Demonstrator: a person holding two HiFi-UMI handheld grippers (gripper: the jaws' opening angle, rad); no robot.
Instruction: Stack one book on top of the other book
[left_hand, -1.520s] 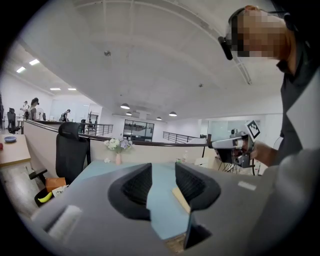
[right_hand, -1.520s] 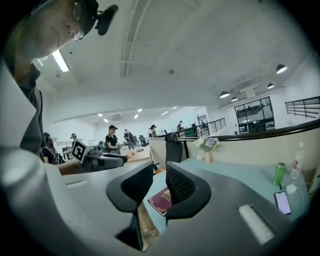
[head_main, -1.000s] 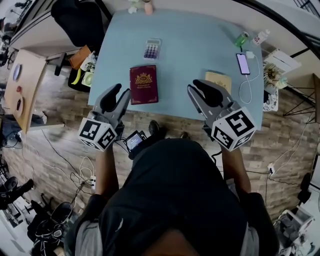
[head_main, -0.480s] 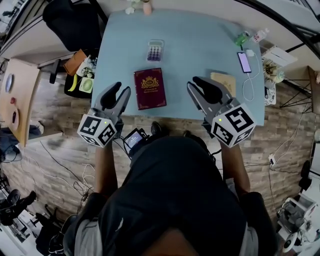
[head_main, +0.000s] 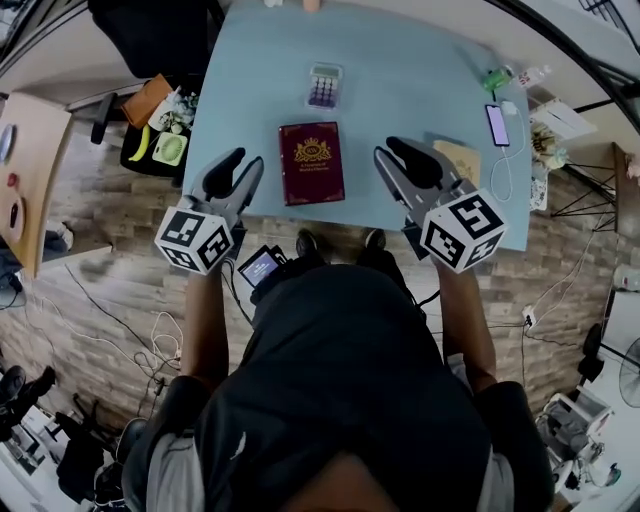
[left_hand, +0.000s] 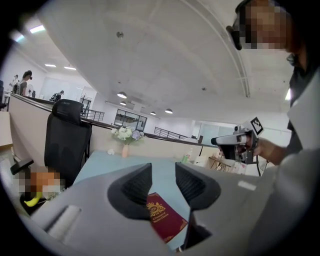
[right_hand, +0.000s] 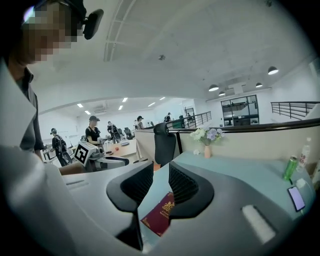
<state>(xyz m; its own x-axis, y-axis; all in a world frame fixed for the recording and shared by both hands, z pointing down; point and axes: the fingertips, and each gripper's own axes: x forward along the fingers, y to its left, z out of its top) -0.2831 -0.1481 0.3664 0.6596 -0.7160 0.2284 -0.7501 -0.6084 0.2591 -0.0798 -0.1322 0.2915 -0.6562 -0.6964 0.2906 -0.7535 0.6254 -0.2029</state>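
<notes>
Pale blue table (head_main: 400, 70), open office; left gripper (head_main: 243, 166) and right gripper (head_main: 391, 150) are both over its near edge, each with its jaws apart and nothing between the pads. Maroon book (head_main: 311, 162) lies flat on the table, ahead of and between the two sets of jaws, touching neither; tan book (head_main: 464, 160) lies flat just right of the right jaws, partly hidden, well apart from it. Calculator (head_main: 323, 86) further ahead, beyond the maroon book.
</notes>
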